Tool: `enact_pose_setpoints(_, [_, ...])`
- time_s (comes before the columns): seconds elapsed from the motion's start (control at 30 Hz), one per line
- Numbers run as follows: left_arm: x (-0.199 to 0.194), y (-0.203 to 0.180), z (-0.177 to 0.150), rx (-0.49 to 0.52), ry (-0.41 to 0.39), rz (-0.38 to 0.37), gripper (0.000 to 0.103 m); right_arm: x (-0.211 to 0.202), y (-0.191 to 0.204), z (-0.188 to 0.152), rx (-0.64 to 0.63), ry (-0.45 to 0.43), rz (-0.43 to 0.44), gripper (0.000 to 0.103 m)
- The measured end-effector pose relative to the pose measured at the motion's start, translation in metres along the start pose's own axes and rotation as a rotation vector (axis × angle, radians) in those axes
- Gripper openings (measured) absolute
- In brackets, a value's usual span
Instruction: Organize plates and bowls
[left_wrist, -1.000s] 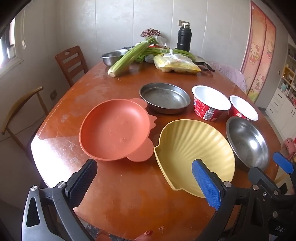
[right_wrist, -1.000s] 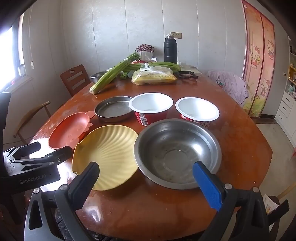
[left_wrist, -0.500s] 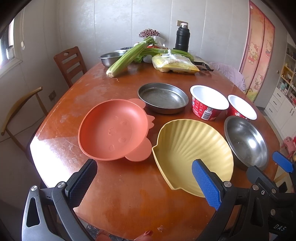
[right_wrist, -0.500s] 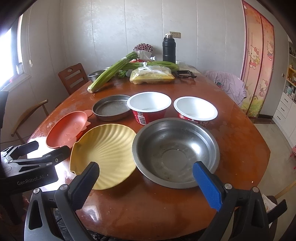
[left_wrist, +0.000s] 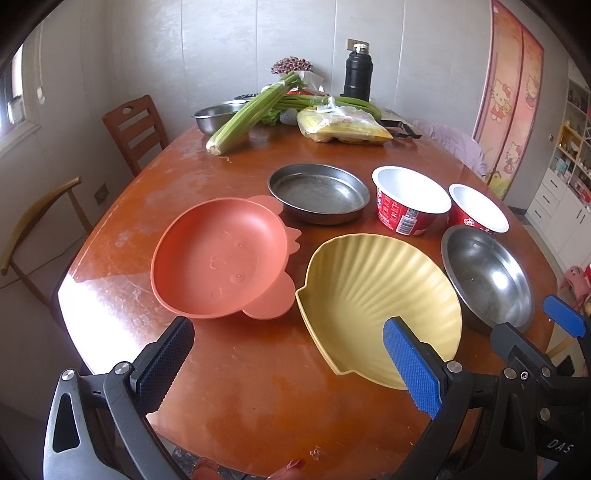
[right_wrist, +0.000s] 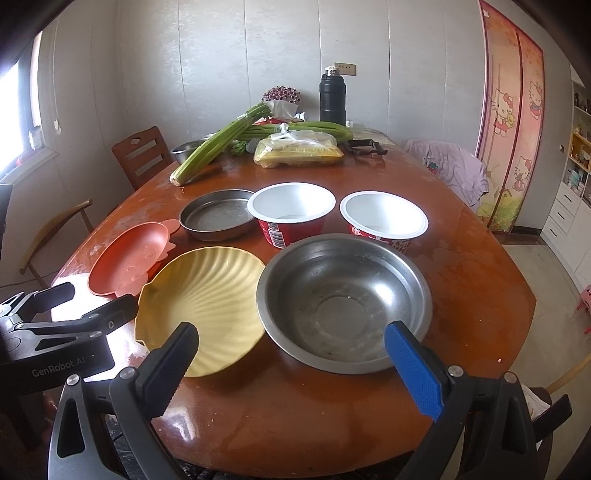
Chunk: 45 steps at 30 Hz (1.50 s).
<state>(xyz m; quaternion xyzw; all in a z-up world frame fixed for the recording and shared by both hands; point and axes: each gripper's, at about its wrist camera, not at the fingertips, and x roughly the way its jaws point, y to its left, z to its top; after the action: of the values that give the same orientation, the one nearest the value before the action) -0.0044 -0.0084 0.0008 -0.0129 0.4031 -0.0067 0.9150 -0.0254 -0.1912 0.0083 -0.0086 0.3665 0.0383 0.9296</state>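
Observation:
On the brown table lie an orange plastic plate (left_wrist: 218, 258) (right_wrist: 129, 258), a yellow shell-shaped dish (left_wrist: 380, 295) (right_wrist: 207, 302), a flat steel pan (left_wrist: 317, 192) (right_wrist: 218, 216), a large steel bowl (left_wrist: 487, 277) (right_wrist: 343, 299) and two red paper bowls (left_wrist: 410, 199) (right_wrist: 291, 210) (right_wrist: 384, 221). My left gripper (left_wrist: 291, 365) hangs open near the front edge, before the orange plate and the shell dish. My right gripper (right_wrist: 291, 369) is open too, in front of the steel bowl. Both hold nothing.
At the far end lie celery stalks (left_wrist: 251, 110), a bag of yellow food (left_wrist: 343, 127), a black flask (left_wrist: 357, 74) and a small steel bowl (left_wrist: 214, 116). Wooden chairs (left_wrist: 133, 129) stand to the left. White drawers (right_wrist: 569, 218) are at the right.
Both views have shifted only slightly; the dishes sit a touch further left in frame. Nothing was gripped or moved.

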Motion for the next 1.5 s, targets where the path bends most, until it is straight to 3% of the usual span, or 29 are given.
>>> enact_pose_setpoints(0.83, [0.001,0.005,0.001,-0.004,-0.007,0.009,0.102,0.003,0.004,0.006,-0.017,0.001,0.000,0.101])
enact_pose_setpoints(1.5, [0.009,0.072,0.020,-0.104,-0.033,0.088,0.102,0.026,0.060,0.043,-0.137,-0.016,0.110,0.101])
